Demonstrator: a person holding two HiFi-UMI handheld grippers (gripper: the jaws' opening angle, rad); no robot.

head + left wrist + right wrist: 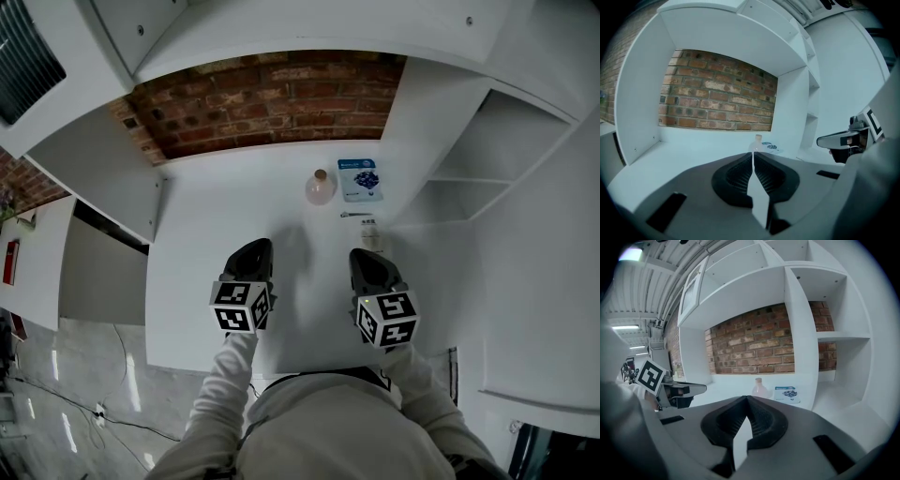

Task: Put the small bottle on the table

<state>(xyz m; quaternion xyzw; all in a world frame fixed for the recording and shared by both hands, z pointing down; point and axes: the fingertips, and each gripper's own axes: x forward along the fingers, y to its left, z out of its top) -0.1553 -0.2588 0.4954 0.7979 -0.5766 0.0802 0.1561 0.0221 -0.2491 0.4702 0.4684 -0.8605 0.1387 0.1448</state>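
Note:
A small round clear bottle [320, 187] with a pale stopper stands upright on the white table [216, 234], near the brick back wall. It also shows far ahead in the left gripper view [758, 140] and in the right gripper view [759, 388]. My left gripper [255, 247] hovers over the table's near middle, its jaws pressed together with nothing between them [753, 153]. My right gripper [365, 256] is beside it to the right, jaws also together and empty [746, 397]. Both are well short of the bottle.
A blue-printed packet [360, 178] lies right of the bottle. A thin metal piece [356, 215] and a small pale object [370, 230] lie just ahead of the right gripper. White shelf walls [441, 141] close the table in on the right, a side panel [112, 178] on the left.

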